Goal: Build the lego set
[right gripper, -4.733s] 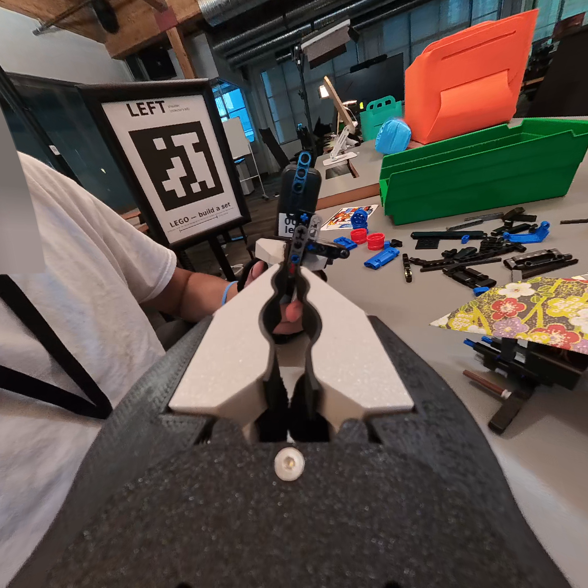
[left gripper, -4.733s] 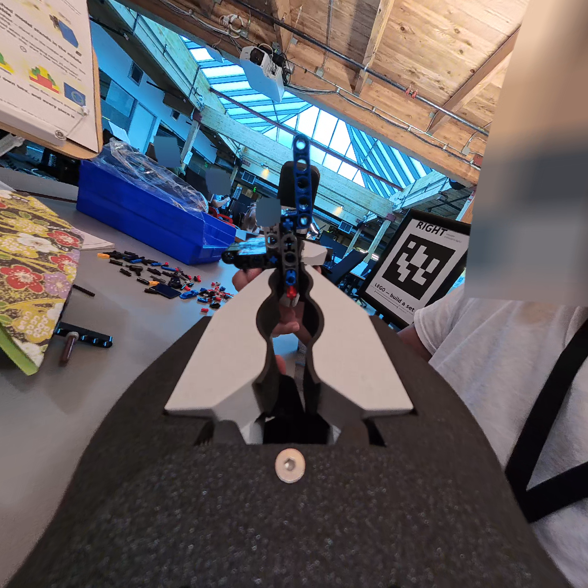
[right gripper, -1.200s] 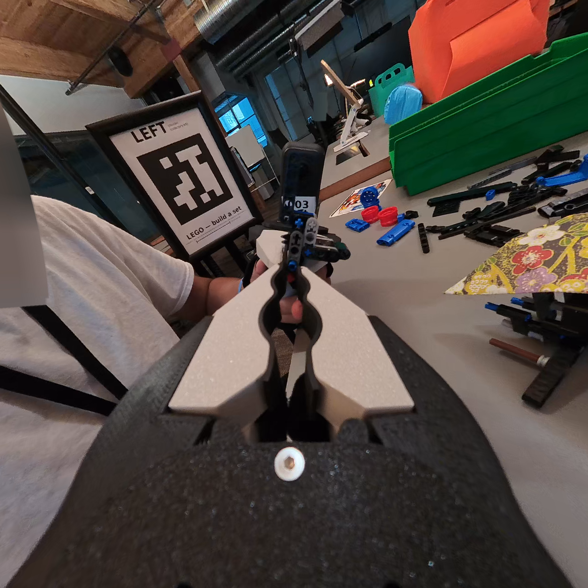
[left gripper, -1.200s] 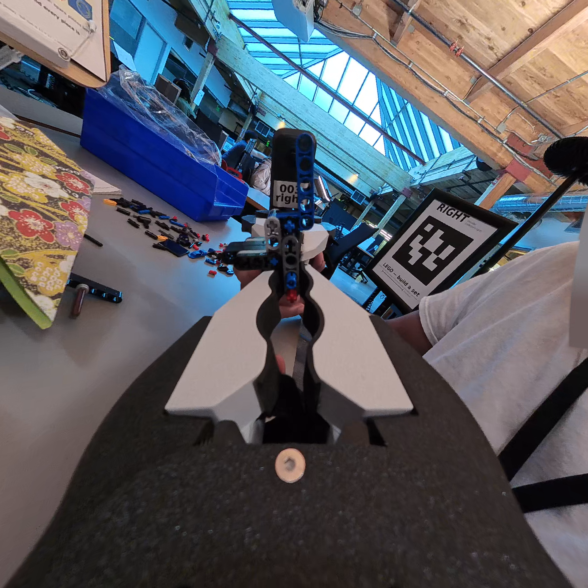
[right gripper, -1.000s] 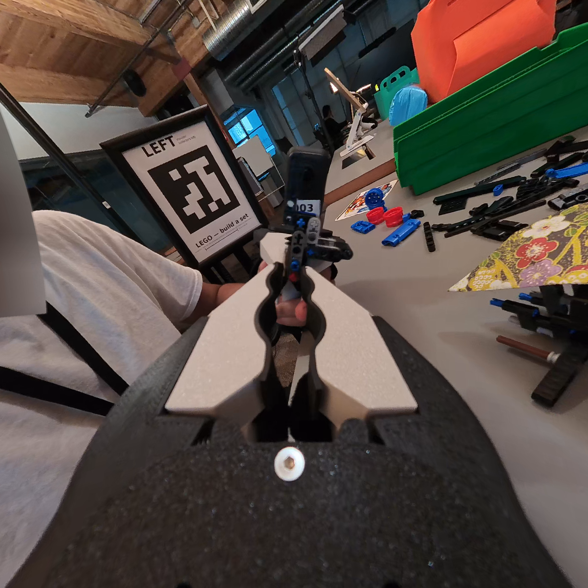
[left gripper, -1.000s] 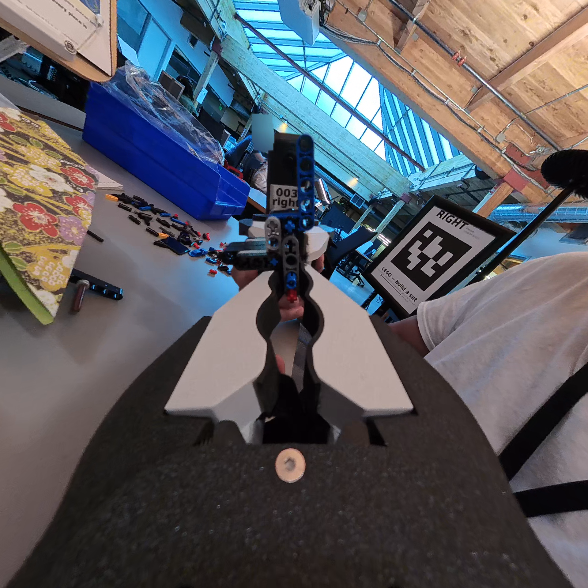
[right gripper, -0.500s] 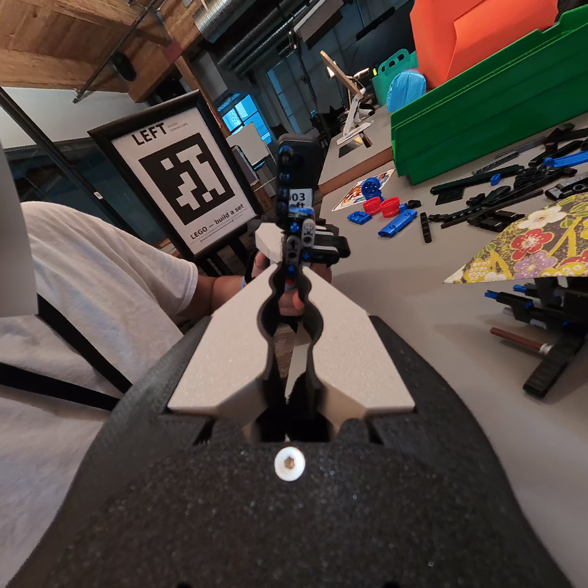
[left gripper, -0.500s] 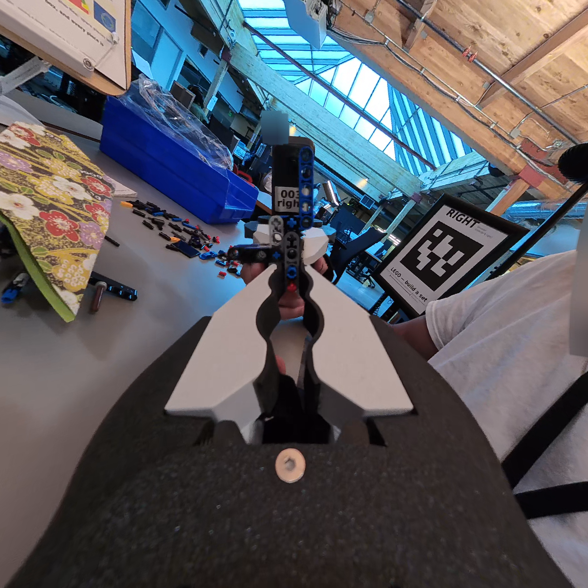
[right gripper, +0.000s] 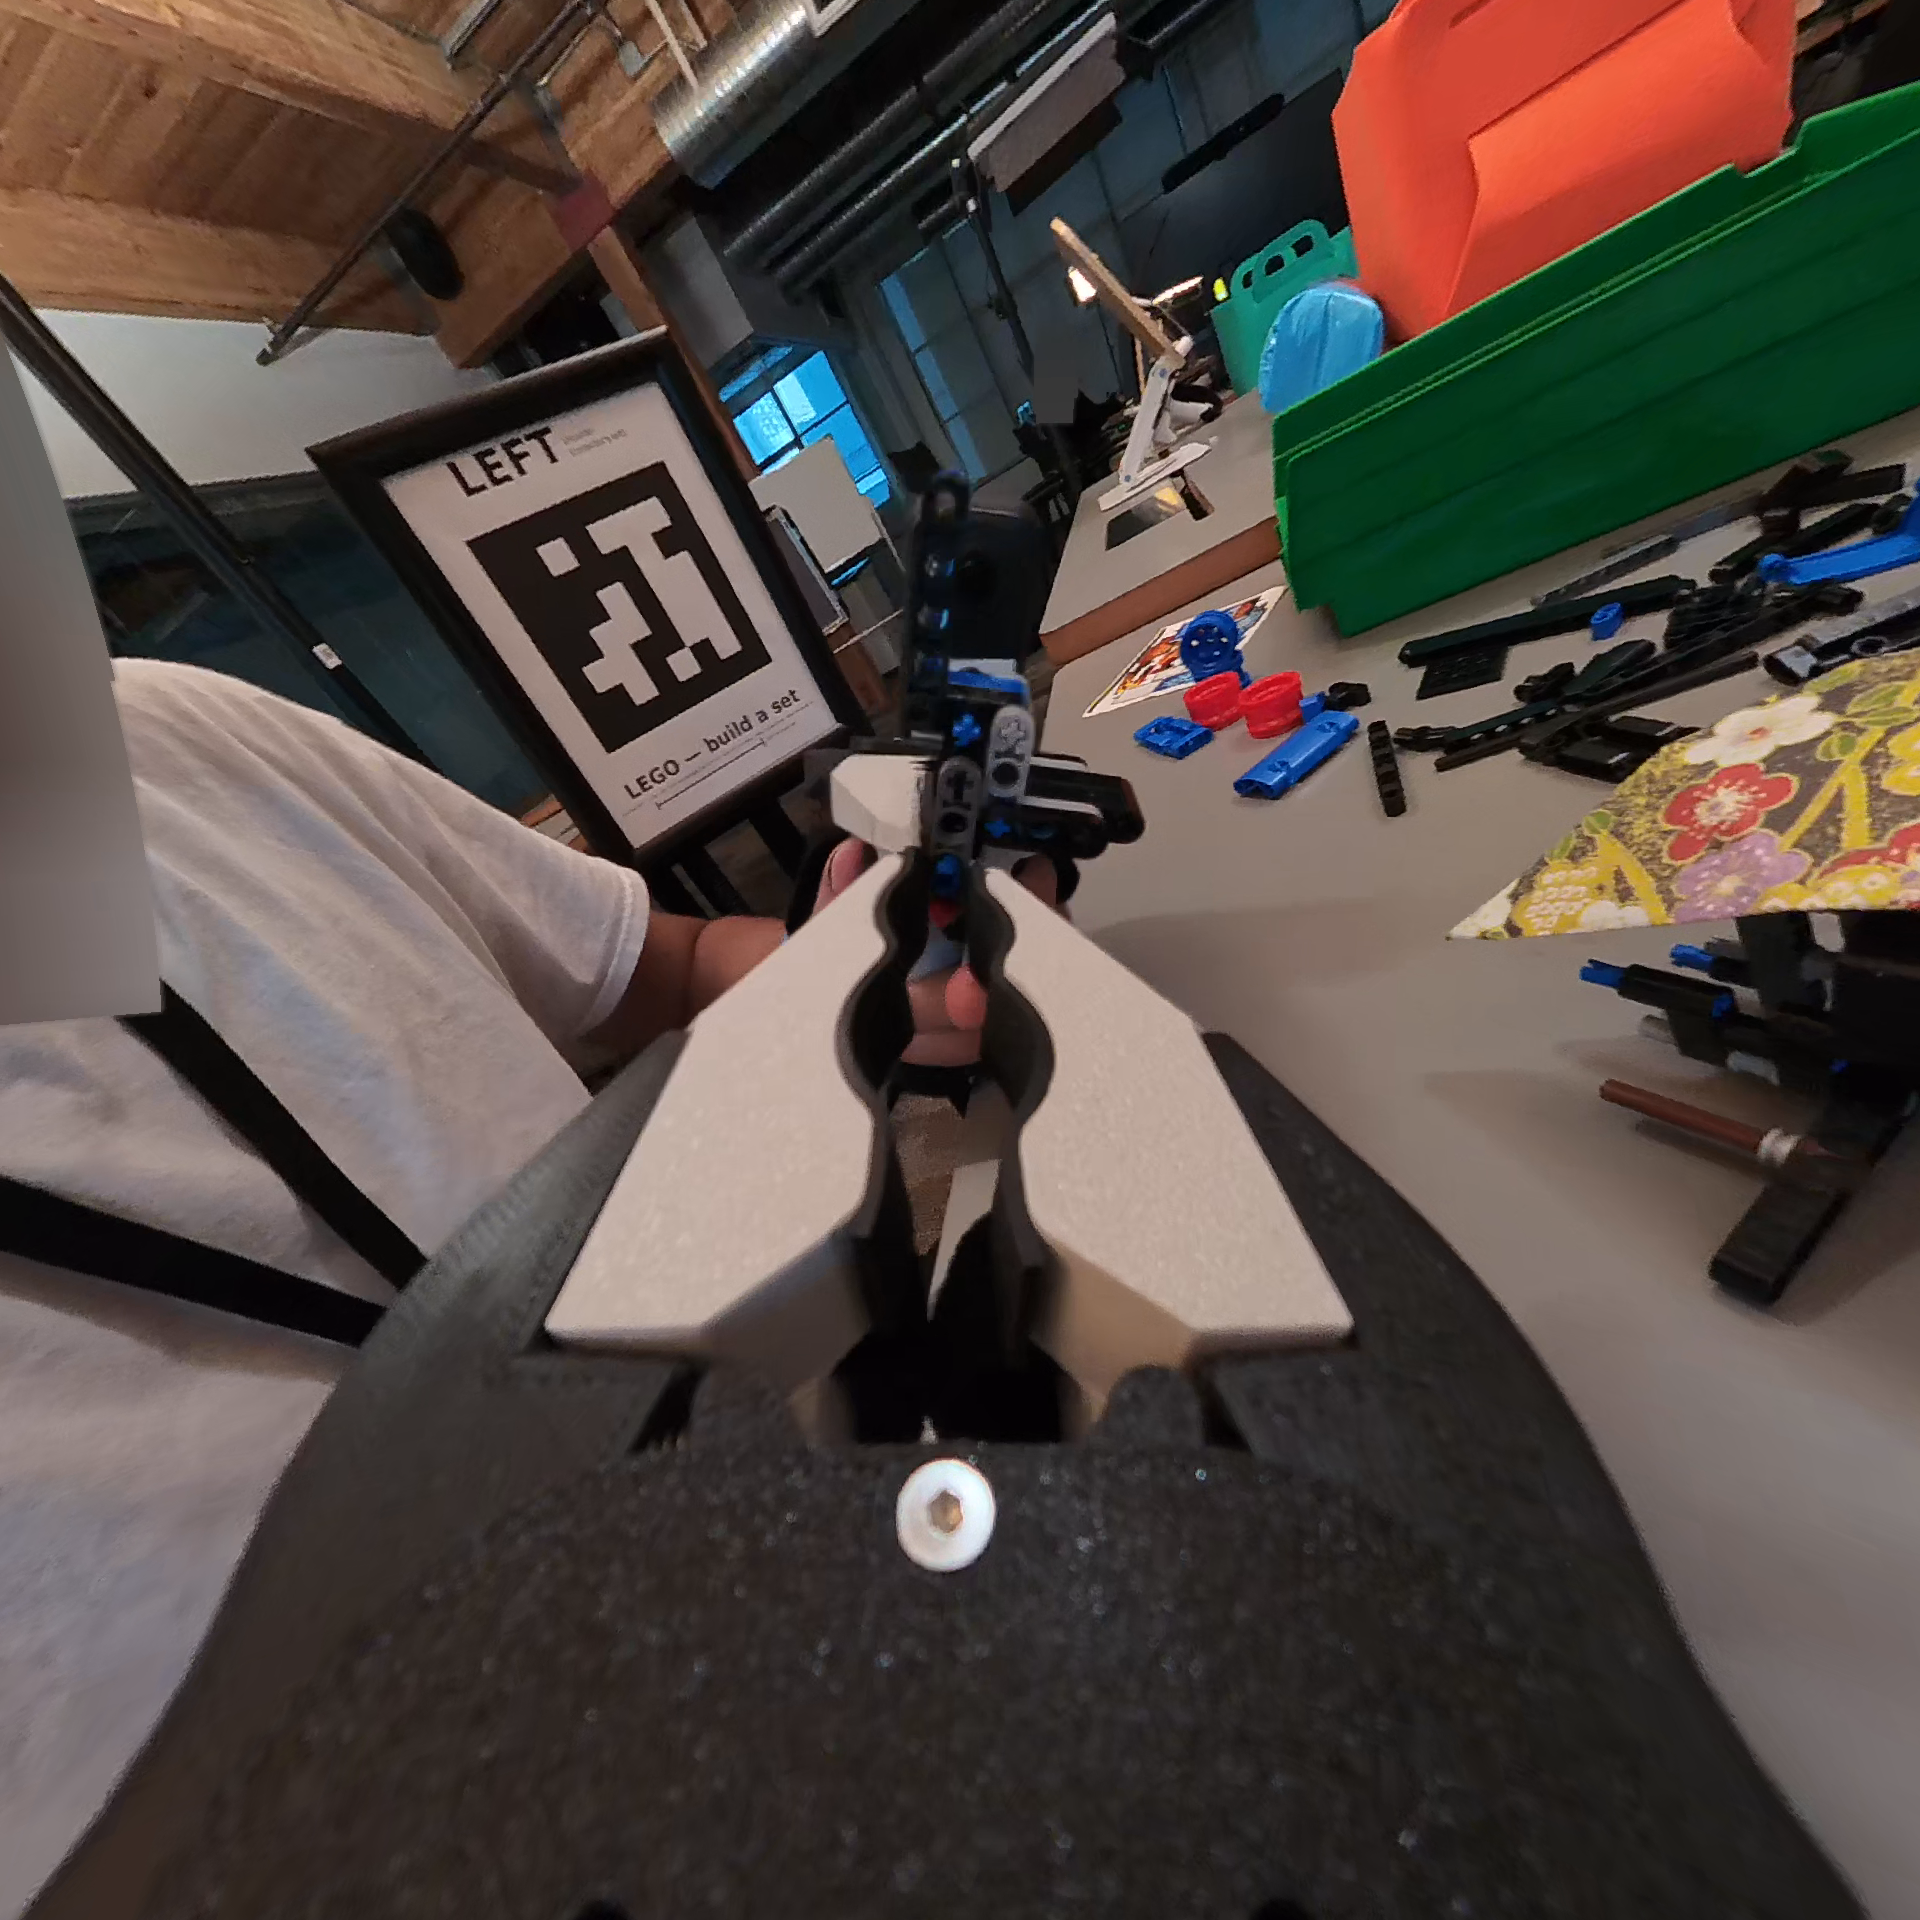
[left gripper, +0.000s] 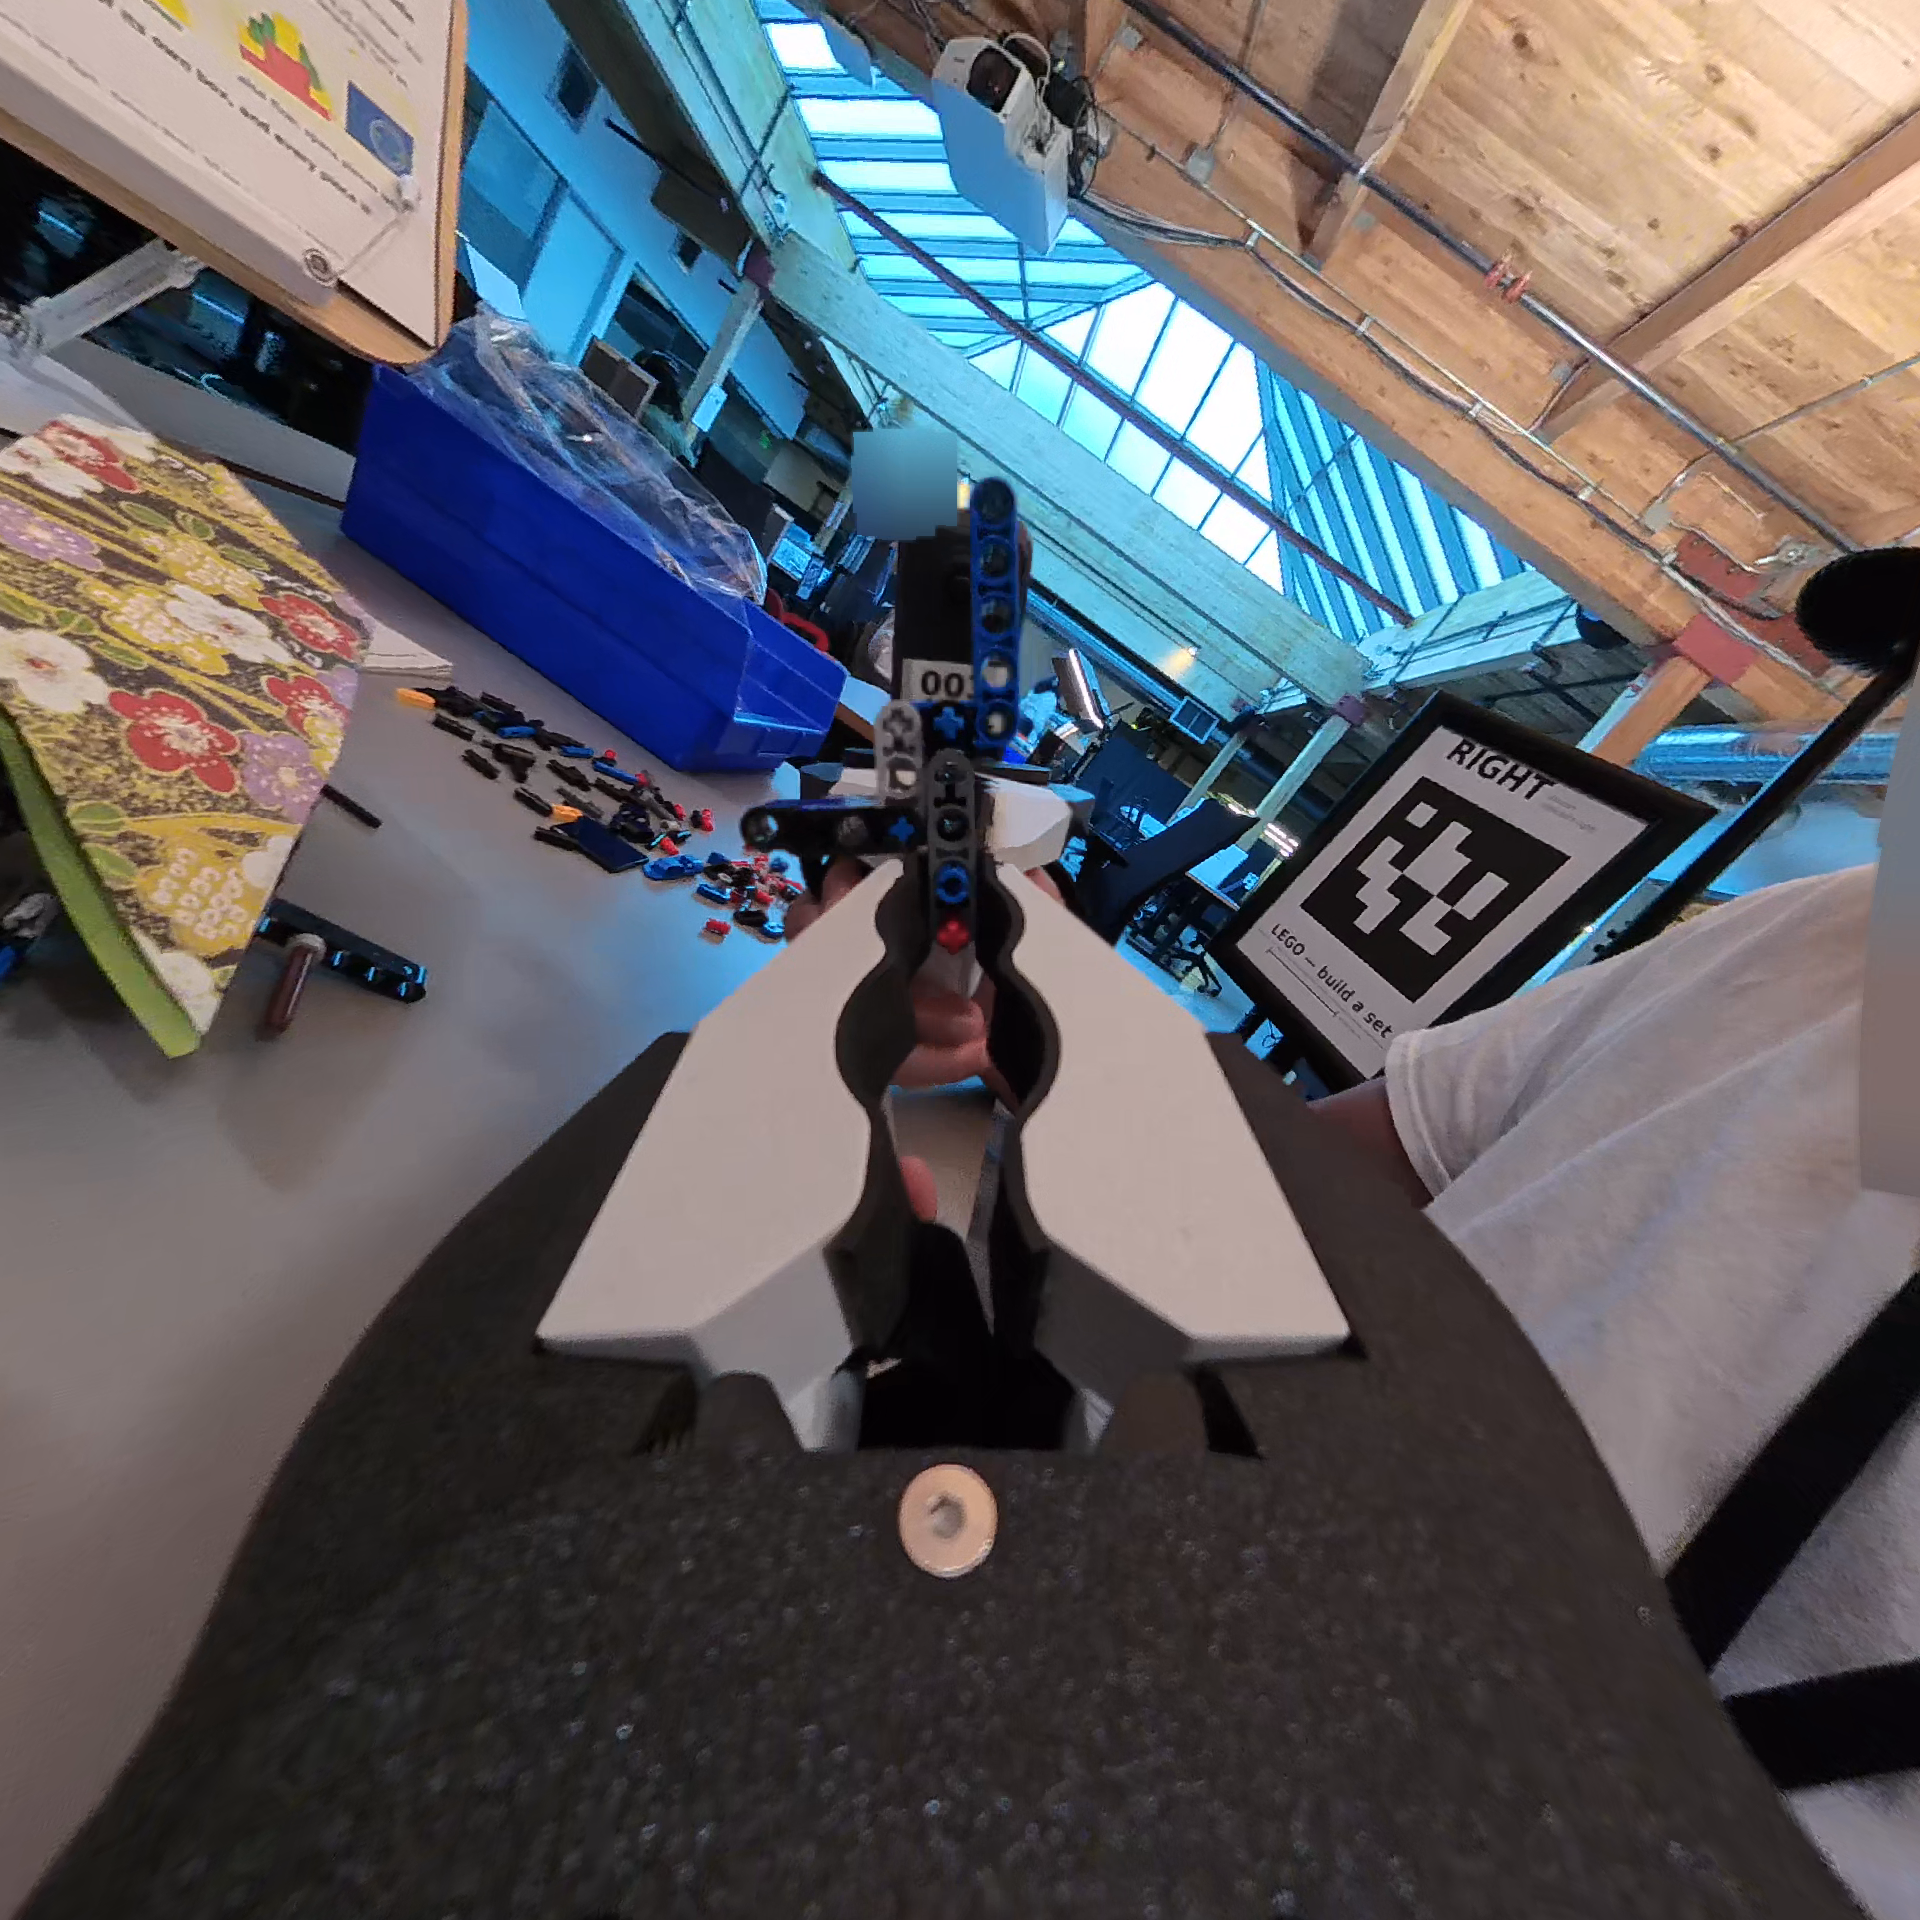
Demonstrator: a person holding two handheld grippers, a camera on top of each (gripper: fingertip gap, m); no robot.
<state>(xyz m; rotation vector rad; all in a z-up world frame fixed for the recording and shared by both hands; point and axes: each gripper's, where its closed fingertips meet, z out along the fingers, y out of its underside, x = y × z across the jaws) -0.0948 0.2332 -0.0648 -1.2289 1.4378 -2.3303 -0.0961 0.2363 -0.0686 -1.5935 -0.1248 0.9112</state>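
Both hand-held grippers, left (left gripper: 951, 914) & right (right gripper: 945, 904), pinch one Technic sub-assembly (left gripper: 940, 790) mid-air; uneven twist could pop pins, drop it onto worktop (right gripper: 1351, 1039).

The left gripper (left gripper: 951, 914), two pale grey wedge-shaped fingers on a black foam-textured body, fills the lower centre of its frame with its jaws closed tight, tips pinching at frame centre. The right gripper (right gripper: 951, 904), of the same build, sits likewise in its own view (jaws also drawn together), and each appears in the other's view facing it tip to tip. A bare hand (right gripper: 940, 1003) shows between the fingers at mid-frame, with a white-sleeved forearm at the left.
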